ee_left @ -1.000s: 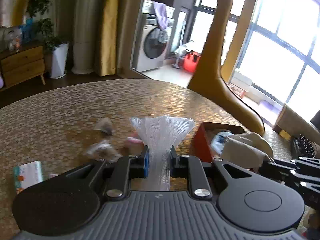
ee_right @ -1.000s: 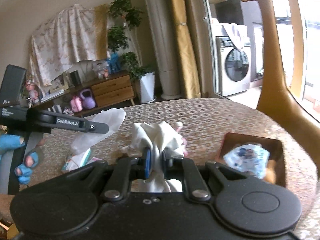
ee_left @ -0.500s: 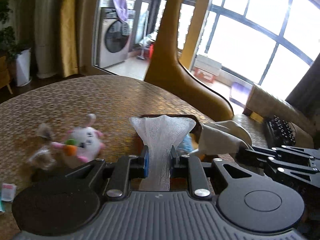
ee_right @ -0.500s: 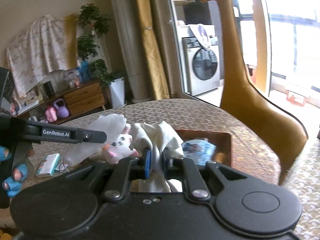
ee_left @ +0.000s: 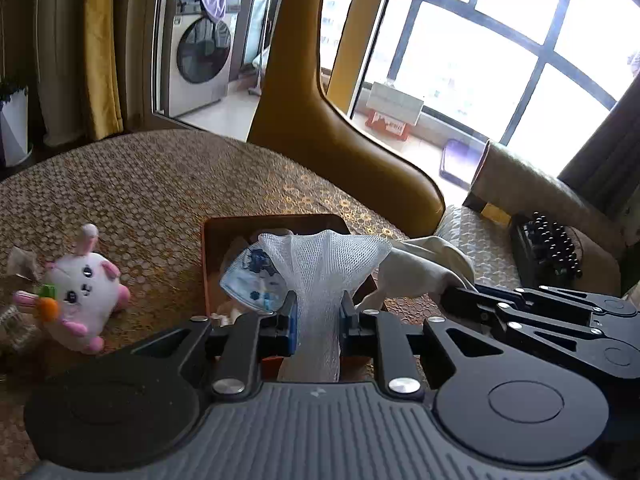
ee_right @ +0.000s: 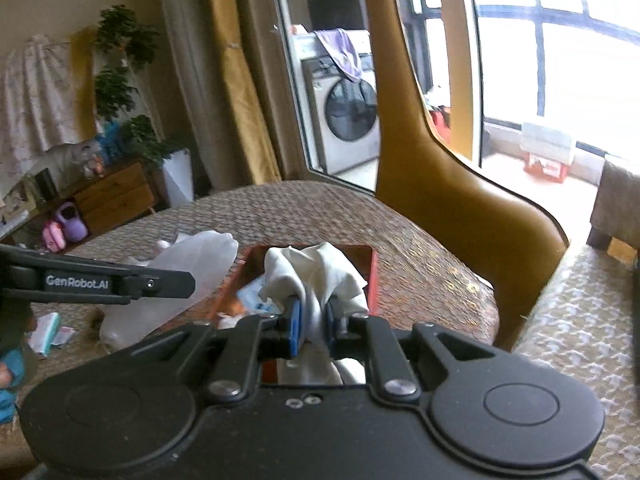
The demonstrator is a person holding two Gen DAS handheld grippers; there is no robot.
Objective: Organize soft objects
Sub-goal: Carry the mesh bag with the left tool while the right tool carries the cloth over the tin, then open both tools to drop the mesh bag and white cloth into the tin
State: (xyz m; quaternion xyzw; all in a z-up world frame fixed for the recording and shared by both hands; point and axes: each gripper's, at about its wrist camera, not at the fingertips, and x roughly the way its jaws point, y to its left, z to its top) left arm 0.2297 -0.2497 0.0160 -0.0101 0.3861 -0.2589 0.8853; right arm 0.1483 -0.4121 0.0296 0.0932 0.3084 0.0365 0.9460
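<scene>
White mesh cloth [ee_left: 320, 268] pinched in left tongs [ee_left: 318, 316], cream cloth [ee_right: 316, 272] pinched in right tongs [ee_right: 312, 330], both hang over the open brown box [ee_left: 208, 248] just ahead and below on the desk [ee_left: 140, 184].

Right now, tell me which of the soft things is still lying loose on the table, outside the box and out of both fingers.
The white plush bunny with pink ears, left of the brown box. The white mesh cloth and cream cloth are both gripped.
</scene>
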